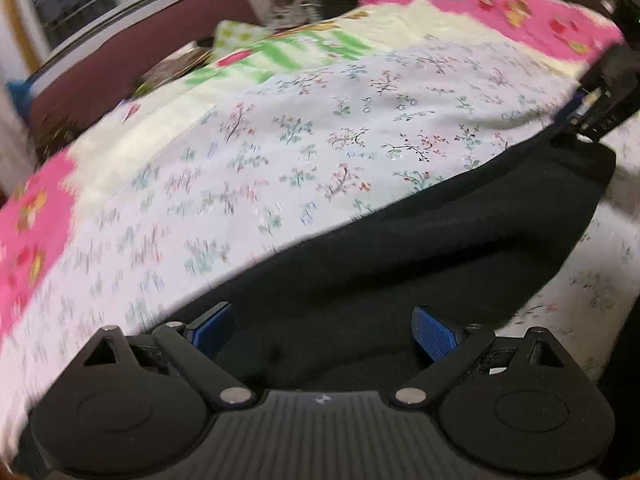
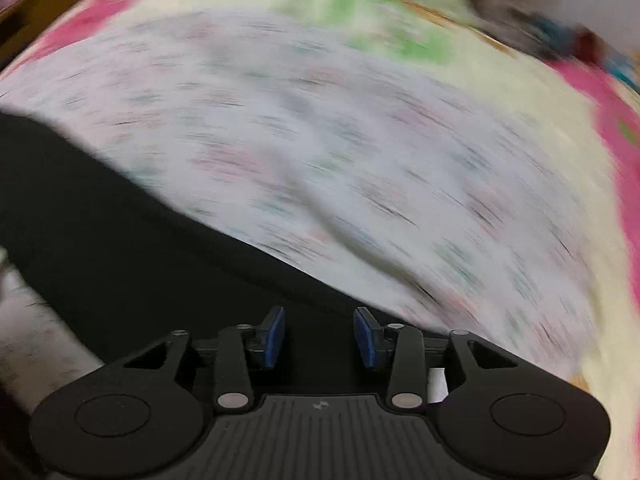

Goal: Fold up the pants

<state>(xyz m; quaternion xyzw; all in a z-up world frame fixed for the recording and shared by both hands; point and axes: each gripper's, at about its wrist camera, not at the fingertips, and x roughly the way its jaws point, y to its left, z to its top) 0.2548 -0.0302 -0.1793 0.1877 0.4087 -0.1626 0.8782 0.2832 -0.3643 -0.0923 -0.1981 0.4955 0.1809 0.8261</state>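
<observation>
We look down along two handheld grippers over a bed covered in a floral sheet with pink, cream and green patches toward its far side. Starting on the left, our left gripper has its blue-padded fingers spread wide apart, with nothing pinched between them; the pads hang just above dark cloth, and we cannot tell whether they touch it. That cloth is the black pants, lying as a long dark band across the sheet from the lower left of this view up to the right. At the far right end of the band we see the other tool, black with a blue edge, beside the pants' end. Moving right, our right gripper shows its blue pads parted by a moderate gap, narrower than the left's, gripping nothing. The pants lie under and to the left of it. This view is heavily blurred, so the sheet's pattern is smeared.
</observation>
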